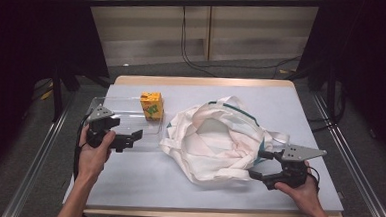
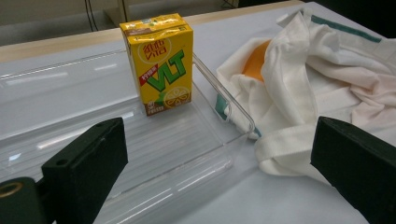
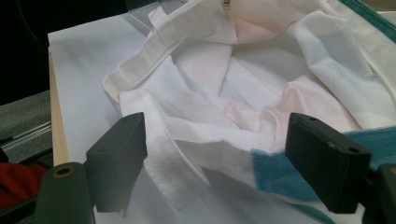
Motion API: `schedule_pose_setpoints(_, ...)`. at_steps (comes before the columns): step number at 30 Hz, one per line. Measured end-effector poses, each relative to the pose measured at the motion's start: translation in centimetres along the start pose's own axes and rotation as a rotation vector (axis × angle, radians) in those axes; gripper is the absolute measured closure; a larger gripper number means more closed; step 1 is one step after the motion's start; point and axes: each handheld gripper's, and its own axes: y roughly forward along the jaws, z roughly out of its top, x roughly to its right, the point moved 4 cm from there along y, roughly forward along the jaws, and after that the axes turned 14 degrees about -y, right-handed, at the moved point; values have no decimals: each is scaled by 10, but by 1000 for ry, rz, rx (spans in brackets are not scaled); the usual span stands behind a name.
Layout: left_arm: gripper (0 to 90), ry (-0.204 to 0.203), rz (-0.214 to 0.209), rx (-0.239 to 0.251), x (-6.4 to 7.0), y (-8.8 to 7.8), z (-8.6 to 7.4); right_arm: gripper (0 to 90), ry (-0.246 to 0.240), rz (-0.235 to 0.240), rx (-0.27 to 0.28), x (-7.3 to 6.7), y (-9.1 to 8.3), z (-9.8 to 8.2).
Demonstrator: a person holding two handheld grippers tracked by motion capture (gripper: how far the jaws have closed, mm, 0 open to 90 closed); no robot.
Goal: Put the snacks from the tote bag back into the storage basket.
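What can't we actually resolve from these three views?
- Orange thing in the tote bag, left gripper view: cloth folds cover most of it, identity unclear.
- Bag's bottom, high view: hidden by its crumpled walls.
- Small print on the drink carton, left gripper view: too small to read.
- Clear tray: its near end is cut off by the frame's bottom edge.

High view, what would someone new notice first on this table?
Probably the yellow carton, standing upright in the clear tray at the table's left. Next, the crumpled white bag at the centre, its mouth open. An open gripper sits on either side, the left over the tray, the right at the bag's edge.
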Motion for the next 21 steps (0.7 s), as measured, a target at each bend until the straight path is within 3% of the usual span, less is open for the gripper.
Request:
schedule_pose_setpoints(2,27,-11,-14,-25,-1,-3,-8,206,2,-4,0,0,0,0)
schedule_pose_setpoints(4,34,11,36,-31,-3,-5,-15,205,7,-5,0,0,0,0)
schedule_pose_setpoints(5,30,30,64,3,-2,-7,-19,206,4,-4,-2,0,0,-1)
schedule_pose_setpoints(8,27,6,36,1,-1,-11,-29,206,5,-4,-4,0,0,-1)
schedule_pose_setpoints(13,30,-11,23,16,4,-15,-44,206,10,-6,-2,-1,-1,-1)
schedule_pose_setpoints(17,23,-8,17,26,10,-19,-57,206,8,-9,-2,0,-2,-2)
schedule_pose_setpoints(21,23,29,25,31,16,-22,-74,206,15,-15,-2,0,-3,-2)
